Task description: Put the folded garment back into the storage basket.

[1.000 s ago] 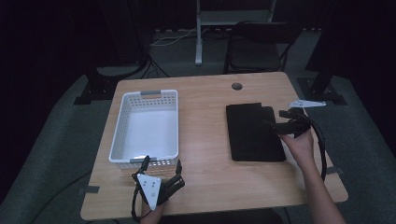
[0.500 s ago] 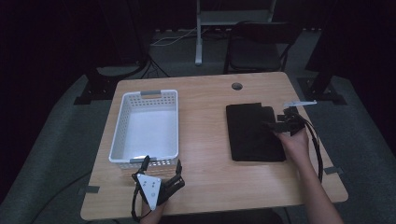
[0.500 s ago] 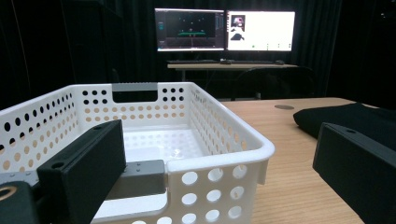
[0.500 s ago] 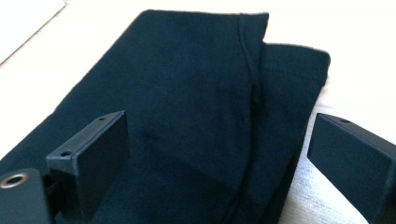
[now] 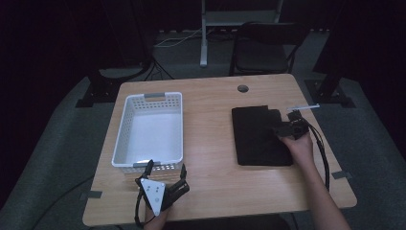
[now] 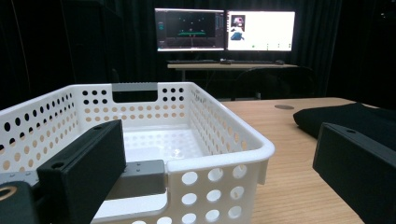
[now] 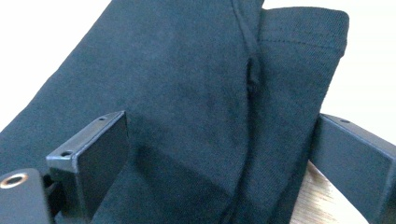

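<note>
A folded black cloth (image 5: 258, 139) lies flat on the right half of the wooden table (image 5: 210, 158). My right gripper (image 5: 286, 128) sits at the cloth's right edge, open, its jaws straddling the folded fabric (image 7: 187, 70) low over the tabletop. The right gripper (image 7: 219, 140) has dark cloth between its fingers but is not clamped on it. A white perforated basket (image 5: 122, 139) stands empty on the left half. My left gripper (image 5: 163, 184) rests open near the front edge, pointing at the basket's near wall (image 6: 219, 156). The left gripper (image 6: 224, 140) holds nothing.
A round cable hole (image 5: 242, 88) is in the table's back edge. A dark chair (image 5: 263, 43) stands behind the table. Two lit monitors (image 6: 224, 30) sit on a far desk. Bare wood lies between basket and cloth.
My right gripper has slid left and slightly nearer, from beside the cloth onto its right edge. The left gripper, basket and cloth have stayed put.
</note>
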`<state>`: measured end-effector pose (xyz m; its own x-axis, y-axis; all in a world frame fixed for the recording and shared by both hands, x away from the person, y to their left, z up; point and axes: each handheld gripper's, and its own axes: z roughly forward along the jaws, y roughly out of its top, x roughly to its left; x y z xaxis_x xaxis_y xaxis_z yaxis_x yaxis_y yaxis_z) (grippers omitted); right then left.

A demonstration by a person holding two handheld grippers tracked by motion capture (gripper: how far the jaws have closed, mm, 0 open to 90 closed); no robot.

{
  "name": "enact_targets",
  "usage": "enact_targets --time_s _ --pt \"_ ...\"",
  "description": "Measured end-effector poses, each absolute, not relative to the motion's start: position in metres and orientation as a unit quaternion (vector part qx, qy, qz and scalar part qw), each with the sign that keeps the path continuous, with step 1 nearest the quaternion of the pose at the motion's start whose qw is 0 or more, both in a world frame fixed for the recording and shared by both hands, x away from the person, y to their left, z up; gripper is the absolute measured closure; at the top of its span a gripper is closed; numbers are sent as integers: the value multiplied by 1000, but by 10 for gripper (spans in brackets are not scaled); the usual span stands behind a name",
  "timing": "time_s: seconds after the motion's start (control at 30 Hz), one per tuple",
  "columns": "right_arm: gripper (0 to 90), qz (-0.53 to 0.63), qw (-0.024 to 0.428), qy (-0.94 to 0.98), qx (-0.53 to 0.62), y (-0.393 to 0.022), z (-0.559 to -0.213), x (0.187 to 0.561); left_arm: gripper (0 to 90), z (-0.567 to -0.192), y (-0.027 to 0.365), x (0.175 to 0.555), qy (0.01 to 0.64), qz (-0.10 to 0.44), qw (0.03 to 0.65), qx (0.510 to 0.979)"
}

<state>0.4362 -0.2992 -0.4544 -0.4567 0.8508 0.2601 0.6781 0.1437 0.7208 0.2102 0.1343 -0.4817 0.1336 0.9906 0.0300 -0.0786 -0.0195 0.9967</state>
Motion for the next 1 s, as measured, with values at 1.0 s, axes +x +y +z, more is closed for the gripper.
enact_targets --time_s 1.0 --pt "177 355 135 792 478 -276 -456 429 37 -482 134 210 440 490 546 519"
